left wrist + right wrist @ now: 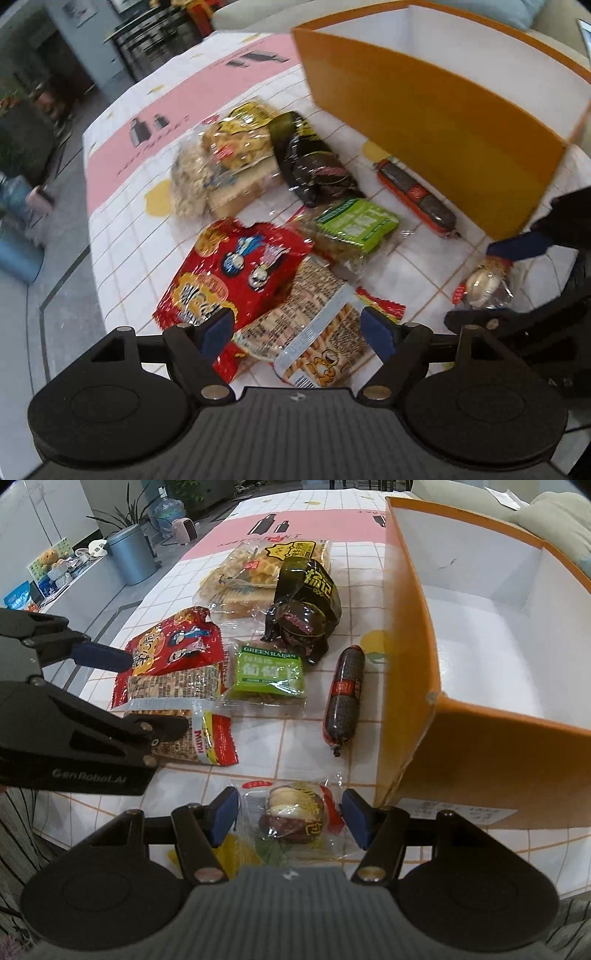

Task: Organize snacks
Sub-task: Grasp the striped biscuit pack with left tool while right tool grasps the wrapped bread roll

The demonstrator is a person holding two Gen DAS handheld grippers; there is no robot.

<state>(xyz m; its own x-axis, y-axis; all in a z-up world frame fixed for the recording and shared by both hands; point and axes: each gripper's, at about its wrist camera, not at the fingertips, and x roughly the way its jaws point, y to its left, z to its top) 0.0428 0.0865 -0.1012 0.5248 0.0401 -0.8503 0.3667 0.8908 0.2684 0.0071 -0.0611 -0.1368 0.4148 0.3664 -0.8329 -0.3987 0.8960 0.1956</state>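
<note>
My left gripper [297, 330] stands open over a pale biscuit-stick pack [306, 314], one pad on each side and neither touching it. That pack lies partly on a red snack bag [236, 269]. My right gripper [290, 818] is open around a small clear packet with a date snack [291, 812], its pads right at the wrapper's edges. The packet rests on the table. An orange box [410, 664] with a white inside stands open to the right. A dark sausage [345, 694], a green raisin pack [271, 672], a black pack [306, 602] and waffles [258, 568] lie spread between.
A pink and white checked cloth [295, 749] covers the table, whose left edge [88, 229] drops to the floor. A grey bin [131, 554] and a water bottle [168, 509] stand on the floor beyond. Striped clothing [22, 834] shows at lower left.
</note>
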